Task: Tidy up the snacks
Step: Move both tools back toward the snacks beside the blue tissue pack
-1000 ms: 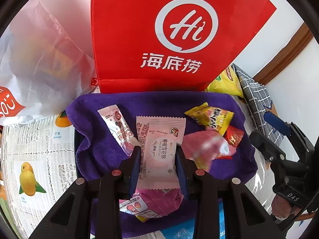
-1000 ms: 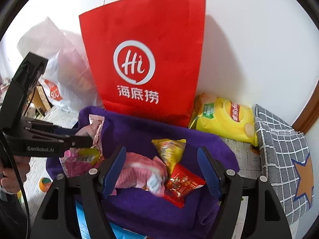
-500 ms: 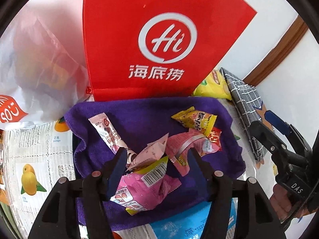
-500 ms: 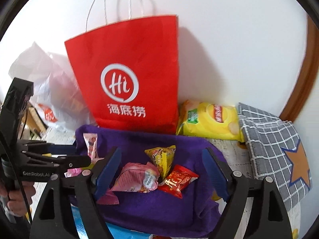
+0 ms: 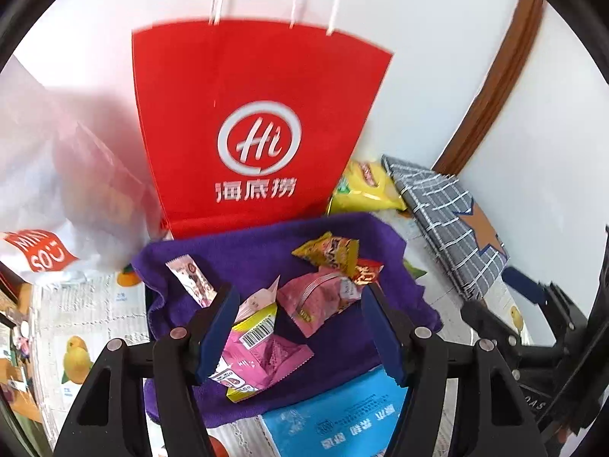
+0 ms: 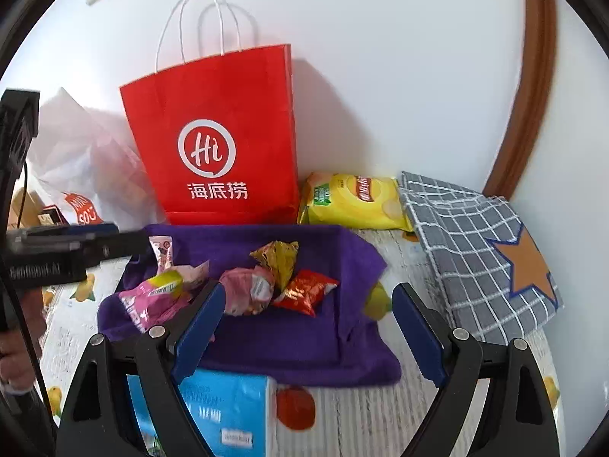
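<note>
Several snack packets lie on a purple cloth-lined tray [image 5: 243, 255] [image 6: 304, 346]: a pink stick packet [image 5: 190, 278], a pale pink packet [image 5: 259, 299], a pink-and-yellow pack [image 5: 262, 358] [image 6: 152, 297], a pink pouch [image 5: 319, 297] [image 6: 247, 293], a yellow packet [image 5: 331, 251] [image 6: 278, 259] and a red packet [image 5: 367, 272] [image 6: 304, 291]. My left gripper [image 5: 300, 335] is open and empty above the tray's near side. My right gripper [image 6: 308, 327] is open and empty, raised over the tray's front right.
A red paper bag [image 5: 259, 133] [image 6: 217, 141] stands behind the tray. A yellow chip bag [image 6: 354, 202], a grey checked cloth bag [image 6: 479, 251] and a white plastic bag [image 6: 83, 167] flank it. A blue box [image 6: 224, 415] lies at the front.
My left gripper opened and let go of the pale pink packet, which now lies on the tray. Both grippers pulled back and up from the tray.
</note>
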Tool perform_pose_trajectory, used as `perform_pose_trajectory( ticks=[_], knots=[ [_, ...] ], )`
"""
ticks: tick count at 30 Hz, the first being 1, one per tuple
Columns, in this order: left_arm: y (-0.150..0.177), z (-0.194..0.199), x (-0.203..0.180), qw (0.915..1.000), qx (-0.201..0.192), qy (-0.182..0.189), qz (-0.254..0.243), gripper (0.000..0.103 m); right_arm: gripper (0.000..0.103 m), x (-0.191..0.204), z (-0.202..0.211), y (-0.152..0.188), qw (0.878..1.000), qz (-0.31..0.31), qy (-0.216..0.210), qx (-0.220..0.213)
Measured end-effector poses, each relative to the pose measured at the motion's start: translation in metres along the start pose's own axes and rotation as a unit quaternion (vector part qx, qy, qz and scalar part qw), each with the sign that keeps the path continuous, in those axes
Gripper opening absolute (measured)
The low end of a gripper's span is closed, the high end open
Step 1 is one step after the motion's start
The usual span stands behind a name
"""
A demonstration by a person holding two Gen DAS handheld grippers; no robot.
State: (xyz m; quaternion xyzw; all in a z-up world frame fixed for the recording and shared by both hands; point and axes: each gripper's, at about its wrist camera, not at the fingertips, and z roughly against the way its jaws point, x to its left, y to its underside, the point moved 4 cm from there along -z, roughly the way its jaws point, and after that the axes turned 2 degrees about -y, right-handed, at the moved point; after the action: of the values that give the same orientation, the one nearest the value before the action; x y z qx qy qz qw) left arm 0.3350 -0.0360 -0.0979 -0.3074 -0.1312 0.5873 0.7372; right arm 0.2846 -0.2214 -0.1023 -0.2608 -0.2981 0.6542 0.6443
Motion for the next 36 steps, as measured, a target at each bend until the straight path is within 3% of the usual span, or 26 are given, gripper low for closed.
perform_pose_trajectory(
  ticks=[5, 12, 16, 23, 27, 36],
  knots=[
    [-0.002, 0.028, -0.01, 0.9996, -0.022, 0.012, 0.008, 0.063, 0.089, -0.015, 0.022, 0.019, 0.999, -0.016, 0.014, 0.04],
    [0.02, 0.063, -0.029, 0.9992, -0.036, 0.015, 0.0, 0.063, 0.089, -0.027, 0.057, 0.041, 0.999, 0.002, 0.049, 0.014],
    [0.041, 0.082, -0.036, 0.9991, -0.041, 0.012, -0.008, 0.063, 0.089, -0.023, 0.072, 0.052, 0.999, 0.004, 0.034, -0.012],
    [0.077, 0.112, -0.045, 0.9984, -0.049, -0.004, -0.03, 0.064, 0.089, -0.005, 0.093, 0.074, 1.0, 0.014, -0.005, -0.018],
    [0.098, 0.123, -0.045, 0.9987, -0.043, -0.013, -0.023, 0.064, 0.089, 0.003, 0.103, 0.085, 0.998, 0.007, -0.059, -0.017],
    [0.141, 0.142, -0.022, 0.9978, -0.043, -0.048, 0.015, 0.064, 0.089, 0.018, 0.117, 0.104, 0.996, 0.009, -0.088, -0.012]
  ],
)
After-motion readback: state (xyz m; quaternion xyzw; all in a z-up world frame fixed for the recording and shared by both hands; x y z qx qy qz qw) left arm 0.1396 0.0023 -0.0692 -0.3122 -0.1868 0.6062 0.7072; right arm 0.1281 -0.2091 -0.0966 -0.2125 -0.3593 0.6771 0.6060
